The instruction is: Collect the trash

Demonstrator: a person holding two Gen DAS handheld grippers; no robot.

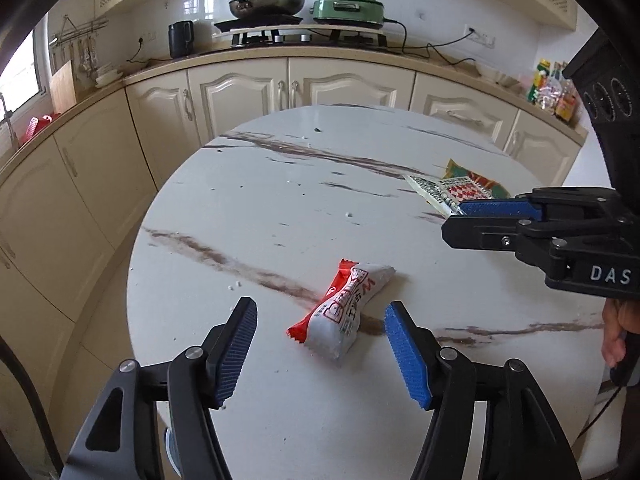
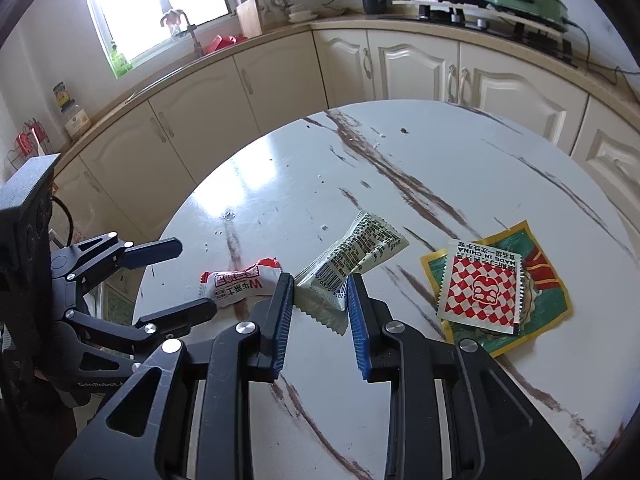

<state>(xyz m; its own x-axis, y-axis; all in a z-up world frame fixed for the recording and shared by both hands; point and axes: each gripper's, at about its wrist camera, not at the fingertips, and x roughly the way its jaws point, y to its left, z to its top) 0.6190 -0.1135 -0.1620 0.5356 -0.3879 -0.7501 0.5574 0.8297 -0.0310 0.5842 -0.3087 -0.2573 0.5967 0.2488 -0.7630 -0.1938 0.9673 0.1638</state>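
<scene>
A red-and-white snack wrapper (image 1: 344, 312) (image 2: 240, 284) lies on the round white marble table (image 1: 280, 208). My left gripper (image 1: 320, 306) (image 2: 180, 278) hovers open over it, a blue pad on each side and neither touching it. My right gripper (image 2: 318, 284) (image 1: 452, 220) is shut on the near end of a pale green printed wrapper (image 2: 360, 252) (image 1: 432, 190), whose far end stretches out over the table. Right of it, a red-checkered sachet (image 2: 480, 288) (image 1: 464, 184) rests on a flat green-and-yellow wrapper (image 2: 552, 280).
Small crumbs dot the tabletop (image 2: 440, 168). Cream cabinets curve round behind the table, bearing a stove with a wok (image 1: 266, 2), a green cooker (image 1: 348, 8) and a black mug (image 1: 180, 38). A person's hand (image 1: 616, 332) grips the right tool's handle.
</scene>
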